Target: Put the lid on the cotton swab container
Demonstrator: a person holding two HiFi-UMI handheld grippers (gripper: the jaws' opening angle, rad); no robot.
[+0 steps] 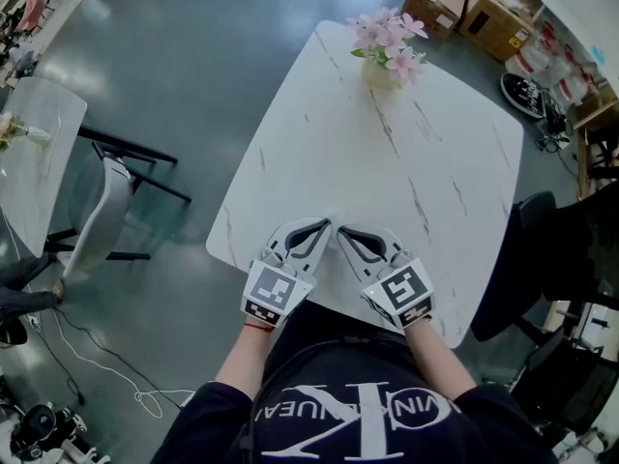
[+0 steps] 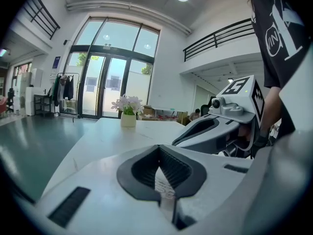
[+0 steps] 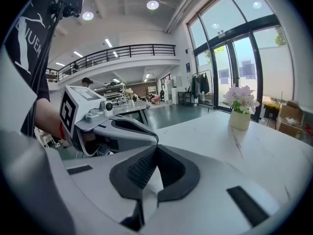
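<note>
Standing at the near edge of the white marble tabletop, forearms out, one tool in each hand. Left gripper: jaws clenched, ribbed black pads meeting at the tip, nothing between them. Right gripper: the same, jaws clenched on nothing. The two tips point toward each other and sit just beside one another, low over the near part of the tabletop, with the marker cubes back toward my wrists. At the far end stands a small pale vase of pink flowers, well apart from both tools. Cardboard boxes lie on the grey floor beyond the far corner. I cannot tell where the cotton swab container or its lid are; no view shows them.
</note>
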